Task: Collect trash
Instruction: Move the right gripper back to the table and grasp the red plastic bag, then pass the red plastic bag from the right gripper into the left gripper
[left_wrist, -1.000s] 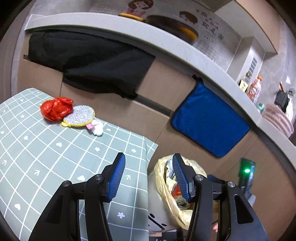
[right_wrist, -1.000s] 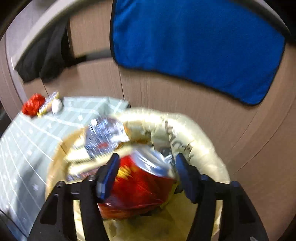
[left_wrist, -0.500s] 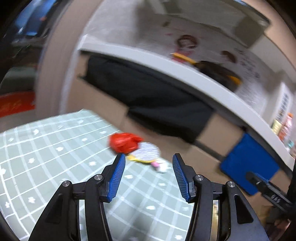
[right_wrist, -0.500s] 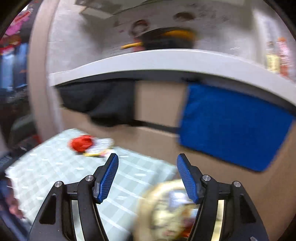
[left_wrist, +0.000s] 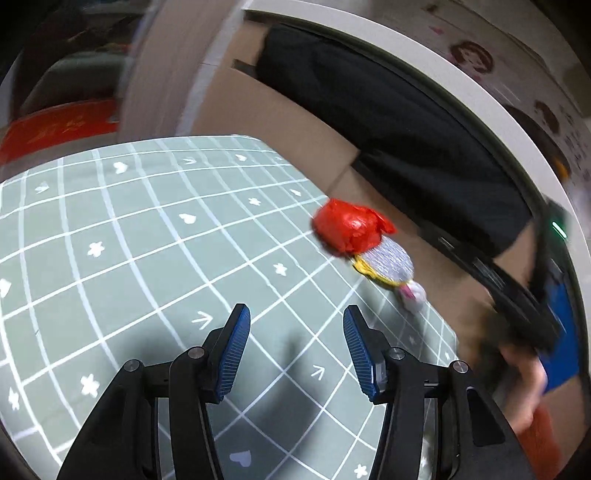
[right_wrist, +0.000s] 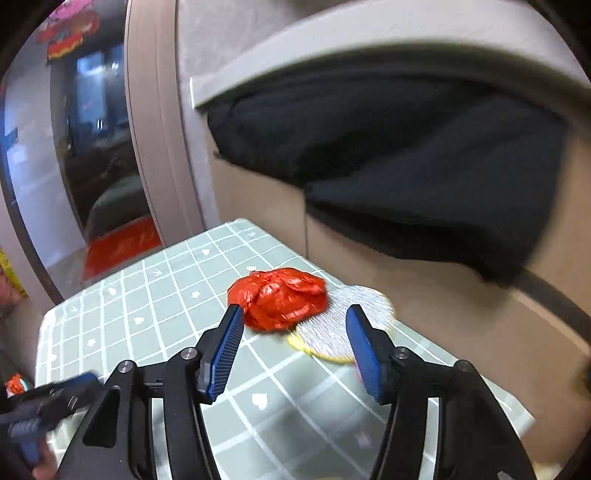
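Note:
A crumpled red wrapper (left_wrist: 349, 230) lies on the green checked tablecloth (left_wrist: 129, 240) near the far edge, touching a round silver lid with a yellow rim (left_wrist: 388, 264) and a small white-pink scrap (left_wrist: 412, 295). My left gripper (left_wrist: 297, 347) is open and empty over the cloth, short of the trash. In the right wrist view my right gripper (right_wrist: 295, 347) is open and empty, just in front of the red wrapper (right_wrist: 282, 302) and the silver lid (right_wrist: 345, 325). The right gripper also shows blurred at the right of the left wrist view (left_wrist: 532, 317).
A cardboard wall (left_wrist: 280, 122) with a black cloth (left_wrist: 399, 122) draped over it stands right behind the trash. A blue cloth (left_wrist: 563, 332) hangs further right. A doorway with a red mat (right_wrist: 118, 251) lies to the left. The left gripper shows at the lower left (right_wrist: 44, 410).
Both grippers have swung left, away from the yellow trash bag, to the table. The right gripper, which stood over a red packet in the bag, is now empty near the red wrapper.

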